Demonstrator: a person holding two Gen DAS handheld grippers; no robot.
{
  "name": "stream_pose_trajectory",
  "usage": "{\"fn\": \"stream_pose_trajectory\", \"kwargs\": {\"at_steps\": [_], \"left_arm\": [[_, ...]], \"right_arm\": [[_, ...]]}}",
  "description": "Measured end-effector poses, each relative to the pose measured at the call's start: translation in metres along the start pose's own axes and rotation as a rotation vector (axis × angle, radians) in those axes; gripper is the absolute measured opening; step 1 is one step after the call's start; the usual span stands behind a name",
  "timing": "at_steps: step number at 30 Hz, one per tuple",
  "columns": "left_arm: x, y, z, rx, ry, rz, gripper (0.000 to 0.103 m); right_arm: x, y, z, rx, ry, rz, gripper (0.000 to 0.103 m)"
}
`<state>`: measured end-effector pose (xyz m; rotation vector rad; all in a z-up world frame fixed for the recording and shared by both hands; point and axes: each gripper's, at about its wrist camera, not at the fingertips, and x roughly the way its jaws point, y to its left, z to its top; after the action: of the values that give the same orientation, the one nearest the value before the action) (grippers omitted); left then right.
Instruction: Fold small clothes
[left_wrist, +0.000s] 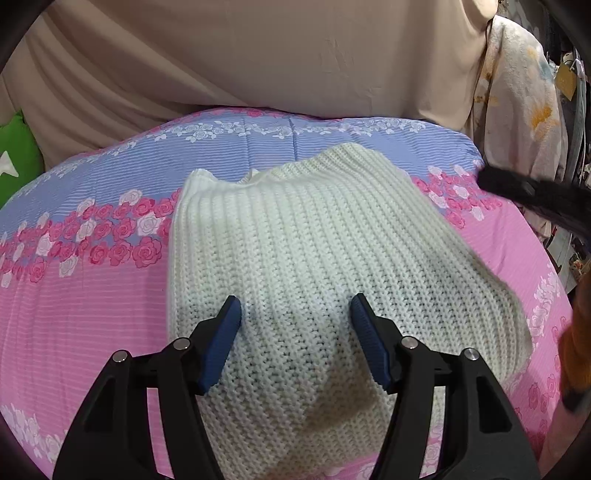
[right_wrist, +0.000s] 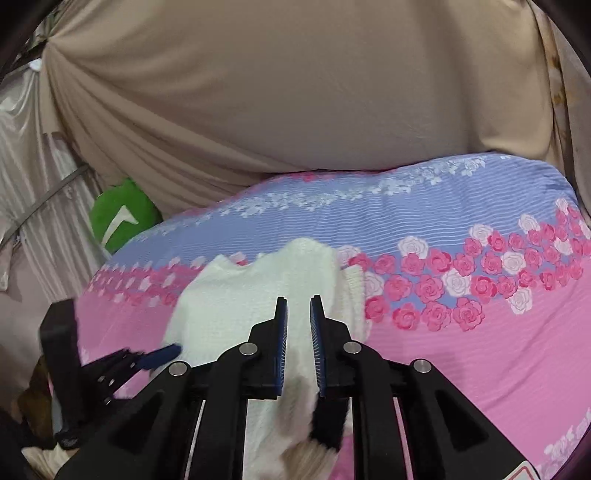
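A cream knitted garment (left_wrist: 295, 240) lies on the floral bedspread (left_wrist: 92, 295), partly folded, its near part under my left gripper. My left gripper (left_wrist: 295, 310) is open, its blue pads (left_wrist: 221, 343) spread above the knit and holding nothing. In the right wrist view the garment (right_wrist: 240, 295) lies left of centre. My right gripper (right_wrist: 298, 310) is nearly closed, pinching the garment's near right edge between its pads (right_wrist: 282, 339). The left gripper (right_wrist: 162, 354) shows at the lower left of that view.
The bedspread (right_wrist: 480, 350) is pink and blue with rose bands. A beige draped cloth (left_wrist: 258, 55) hangs behind the bed. A green cushion (right_wrist: 122, 218) sits at the far left. Patterned fabric (left_wrist: 517, 110) hangs at the right.
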<state>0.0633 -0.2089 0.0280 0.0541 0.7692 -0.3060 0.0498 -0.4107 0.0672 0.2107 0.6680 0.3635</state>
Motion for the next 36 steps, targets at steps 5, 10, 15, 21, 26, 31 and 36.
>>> {"fn": "stream_pose_trajectory", "kwargs": {"at_steps": [5,10,15,21,26,31,36], "left_arm": [[0.0,-0.001,-0.001,0.005,-0.002,0.007,0.061],[-0.004,-0.001,-0.002,0.004,-0.005,0.017,0.062],[-0.01,-0.001,-0.007,-0.001,-0.01,0.013,0.062],[-0.037,0.004,-0.018,-0.02,-0.031,-0.027,0.074],[-0.054,0.037,-0.022,-0.137,-0.038,-0.057,0.084],[-0.053,0.055,-0.024,-0.193,-0.026,-0.028,0.084],[-0.054,0.053,-0.024,-0.178,-0.026,-0.018,0.084]], "right_arm": [[0.042,0.012,-0.059,-0.086,0.147,-0.13,0.01],[-0.007,0.027,-0.051,-0.039,0.037,-0.065,0.015],[0.028,0.003,-0.078,-0.011,0.146,-0.136,0.005],[-0.01,0.0,-0.071,0.065,0.039,-0.059,0.02],[-0.013,-0.015,-0.061,0.107,0.023,-0.065,0.064],[0.022,-0.013,-0.058,0.114,0.095,0.056,0.042],[-0.006,0.001,-0.043,0.055,-0.02,0.058,0.015]]}}
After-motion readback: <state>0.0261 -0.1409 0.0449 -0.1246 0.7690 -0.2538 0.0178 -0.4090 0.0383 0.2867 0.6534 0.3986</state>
